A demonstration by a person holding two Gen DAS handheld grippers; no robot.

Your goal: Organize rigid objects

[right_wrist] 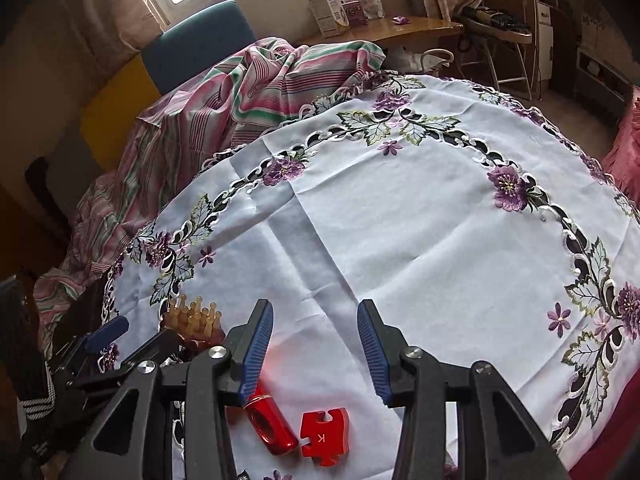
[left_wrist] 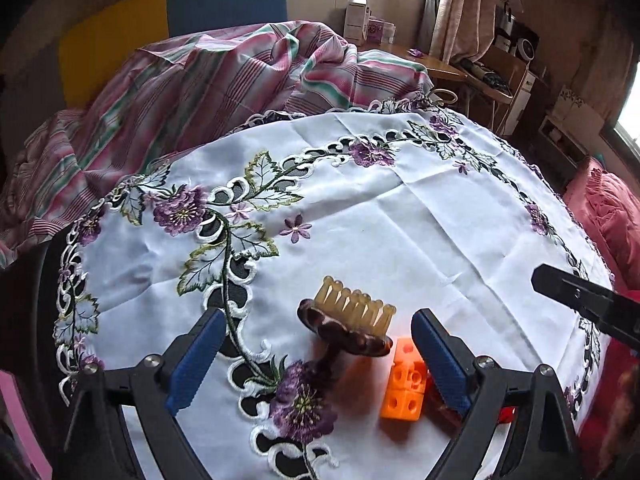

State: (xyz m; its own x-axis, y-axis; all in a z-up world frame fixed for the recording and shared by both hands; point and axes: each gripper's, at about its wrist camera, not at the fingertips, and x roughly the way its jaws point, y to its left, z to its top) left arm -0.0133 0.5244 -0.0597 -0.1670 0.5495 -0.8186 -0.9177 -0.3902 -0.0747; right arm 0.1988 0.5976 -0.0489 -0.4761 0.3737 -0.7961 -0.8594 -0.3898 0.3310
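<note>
A white embroidered cloth covered the bench, striped fabric heaped behind it. One left tool stood with jaws wide apart, nothing gripped. Between them lay one brush, bristles up and handle blurred, and one orange block cluster, its right edge hidden behind a pad. One right tool hung half parted and empty. Beneath it lay one red cylinder, partly covered, touching one red puzzle piece.
</note>
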